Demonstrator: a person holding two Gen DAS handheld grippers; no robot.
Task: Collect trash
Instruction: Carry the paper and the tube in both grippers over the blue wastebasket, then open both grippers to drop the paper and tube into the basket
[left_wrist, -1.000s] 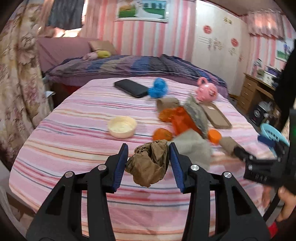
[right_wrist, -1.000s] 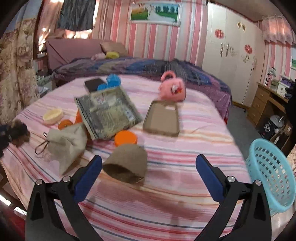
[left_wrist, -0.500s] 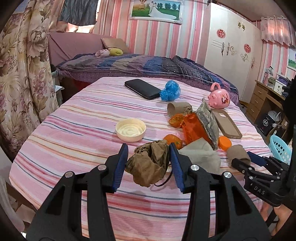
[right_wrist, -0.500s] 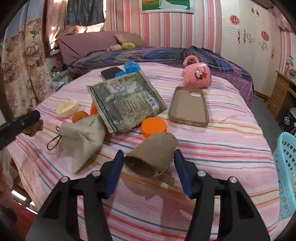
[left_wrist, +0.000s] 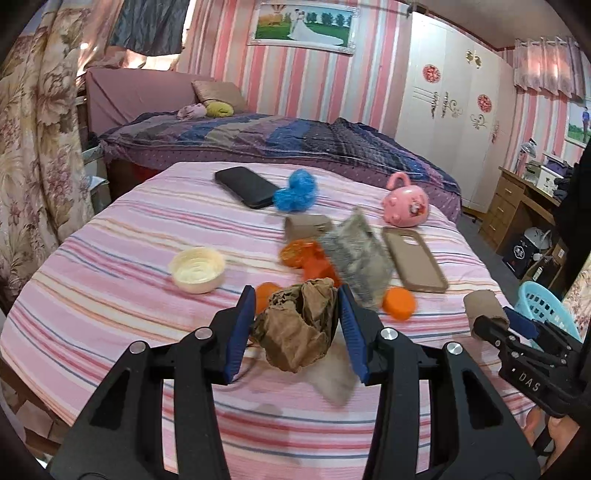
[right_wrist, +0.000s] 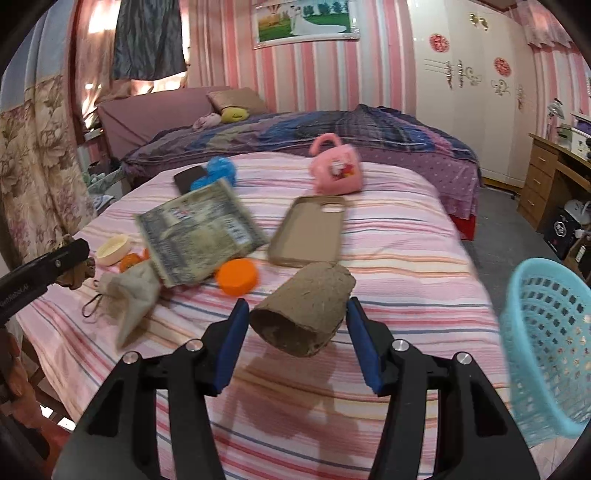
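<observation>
The right tongs (right_wrist: 293, 325) have just closed from a wide spread onto the cardboard tube (right_wrist: 303, 308), and both blue pads now press its sides; a second ago the tube lay on the striped cloth between spread jaws. It now hangs clear of the desk (right_wrist: 388, 258), its shadow falling on the cloth beneath. The left tongs (left_wrist: 295, 325) pinch the crumpled brown paper (left_wrist: 297, 328) as before, also lifted above the desk's near edge. So 2 pieces of trash are in hand at once. The blue basket (right_wrist: 546, 347) stands just off the desk's right edge, close to the right tongs, and looks like the place for both; the tube seems ready to go there first, with the paper following. Still on the desk, toward its middle, lie the printed wrapper (right_wrist: 201, 236), the orange cap (right_wrist: 236, 277) and the cloth pouch (right_wrist: 133, 295), while the phone case (right_wrist: 308, 230) and pink mug (right_wrist: 336, 170) are probably not trash.
</observation>
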